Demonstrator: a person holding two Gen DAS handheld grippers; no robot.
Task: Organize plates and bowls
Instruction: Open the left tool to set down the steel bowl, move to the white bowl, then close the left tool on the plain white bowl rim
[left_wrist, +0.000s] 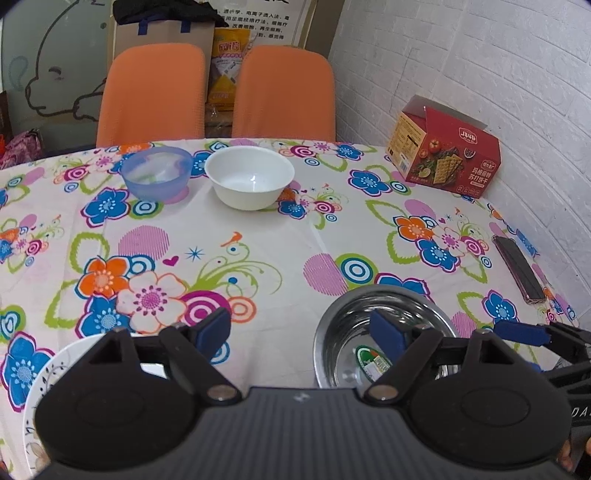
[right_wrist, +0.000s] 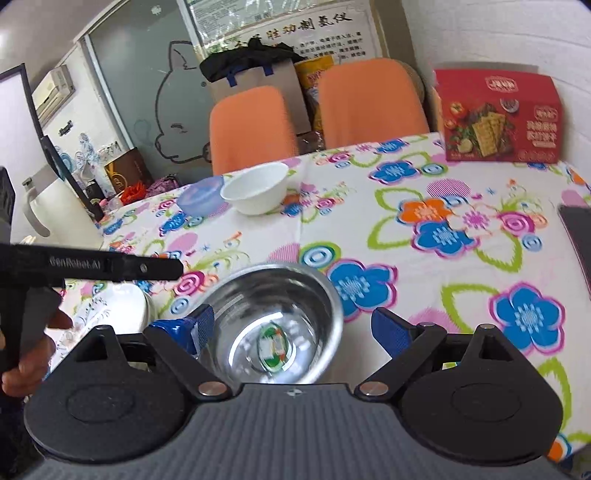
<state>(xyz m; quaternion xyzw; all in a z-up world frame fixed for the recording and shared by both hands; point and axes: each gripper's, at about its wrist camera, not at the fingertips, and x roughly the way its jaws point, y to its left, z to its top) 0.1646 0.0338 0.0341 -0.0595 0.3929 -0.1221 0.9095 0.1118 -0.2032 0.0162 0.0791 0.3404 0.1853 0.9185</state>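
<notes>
Right claw (right_wrist: 293, 328) wide, straddling steel bowl (right_wrist: 273, 317) on worktop (right_wrist: 424, 258), one finger inside rim. Left claw (left_wrist: 301, 332) wide, empty, plate (left_wrist: 48, 373) beneath. Bowl likely light, rigid, slippery; pinch rim wall. White bowl (left_wrist: 249, 177), blue bowl (left_wrist: 157, 171) far ahead.

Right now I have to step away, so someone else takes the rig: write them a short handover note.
Left hand-held gripper: open, empty, hovering between the patterned plate and the steel bowl.
Right hand-held gripper: open, around the steel bowl, not closed on it.
White bowl and blue bowl stand side by side at the table's far edge.
Done: nothing stacked yet.
Left: gather the bowls and plate.
</notes>
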